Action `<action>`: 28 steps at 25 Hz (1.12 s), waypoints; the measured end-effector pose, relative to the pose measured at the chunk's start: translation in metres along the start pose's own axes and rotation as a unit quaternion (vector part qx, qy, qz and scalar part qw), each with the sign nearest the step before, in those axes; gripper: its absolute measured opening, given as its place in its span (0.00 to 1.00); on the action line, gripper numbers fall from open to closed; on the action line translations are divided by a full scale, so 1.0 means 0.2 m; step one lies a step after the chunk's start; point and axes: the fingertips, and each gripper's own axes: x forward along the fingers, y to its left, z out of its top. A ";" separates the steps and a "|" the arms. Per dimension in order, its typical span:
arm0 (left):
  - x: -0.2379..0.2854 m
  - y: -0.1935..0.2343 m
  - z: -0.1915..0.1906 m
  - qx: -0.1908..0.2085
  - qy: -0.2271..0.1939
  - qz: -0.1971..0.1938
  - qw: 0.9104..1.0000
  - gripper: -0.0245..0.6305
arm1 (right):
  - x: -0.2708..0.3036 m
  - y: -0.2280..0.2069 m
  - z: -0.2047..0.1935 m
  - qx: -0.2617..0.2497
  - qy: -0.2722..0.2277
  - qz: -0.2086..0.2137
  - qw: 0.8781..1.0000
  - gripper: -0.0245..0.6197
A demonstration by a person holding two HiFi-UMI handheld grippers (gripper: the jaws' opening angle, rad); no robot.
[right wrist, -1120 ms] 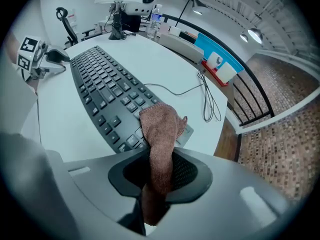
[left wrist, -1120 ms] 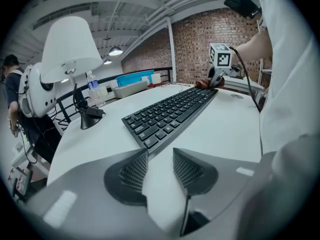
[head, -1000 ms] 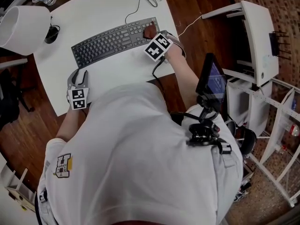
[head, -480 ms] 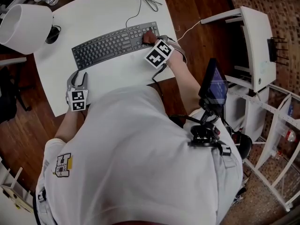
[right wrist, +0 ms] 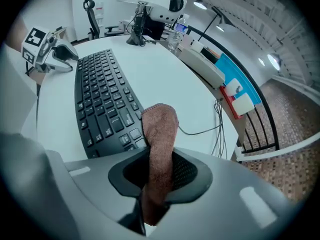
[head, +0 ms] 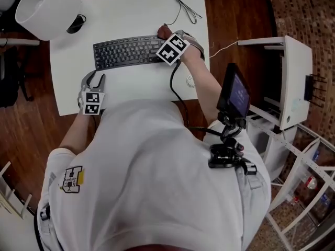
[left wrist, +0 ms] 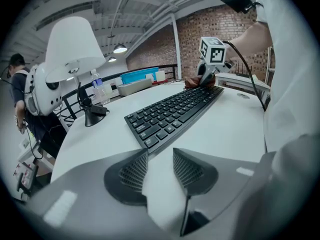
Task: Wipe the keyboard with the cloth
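Brown cloth [right wrist: 159,129] is sitting clamped in the right gripper [right wrist: 160,170] at the keyboard's [right wrist: 102,101] end. The left gripper [left wrist: 159,165] is idling, jaws apart, so wiping risks sliding the unbraced keyboard.

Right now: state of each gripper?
Left gripper: open, empty.
Right gripper: shut on the brown terry cloth, at the black keyboard end.

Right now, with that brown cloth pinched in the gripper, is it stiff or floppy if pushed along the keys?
Probably floppy: the cloth folds over itself beyond the right gripper. Likely light, since a narrow pinch carries it. Its fuzzy weave should drag on the keyboard, not slide.
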 end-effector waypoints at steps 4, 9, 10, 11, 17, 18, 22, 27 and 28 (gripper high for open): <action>0.00 0.01 -0.02 -0.004 -0.013 -0.004 1.000 0.27 | -0.05 0.14 -0.10 0.012 0.011 0.007 1.000 0.17; -0.01 0.00 -0.03 0.001 -0.033 -0.012 0.999 0.27 | -0.13 0.37 -0.26 0.037 0.030 0.013 0.999 0.17; -0.02 0.00 -0.02 0.002 -0.037 -0.014 0.999 0.27 | -0.14 0.40 -0.29 0.042 0.034 0.014 0.998 0.17; -0.02 0.00 -0.02 0.003 -0.041 -0.014 0.999 0.27 | -0.15 0.44 -0.32 0.046 0.038 0.018 0.998 0.17; -0.01 -0.01 -0.01 0.005 -0.046 -0.019 0.999 0.27 | -0.18 0.51 -0.36 0.036 0.050 0.032 0.998 0.17; -0.01 -0.01 -0.01 0.006 -0.046 -0.019 0.999 0.27 | -0.19 0.47 -0.33 0.034 0.044 0.029 0.998 0.17; -0.01 -0.01 0.00 0.004 -0.043 -0.013 0.999 0.27 | -0.17 0.22 -0.08 0.015 0.005 0.001 1.000 0.17; -0.01 -0.02 0.02 0.000 -0.039 -0.005 0.999 0.27 | -0.05 0.03 0.19 -0.017 -0.001 0.000 1.000 0.17; -0.01 -0.02 0.02 -0.001 -0.039 -0.004 0.999 0.27 | -0.02 0.04 0.20 -0.024 0.006 0.006 1.000 0.17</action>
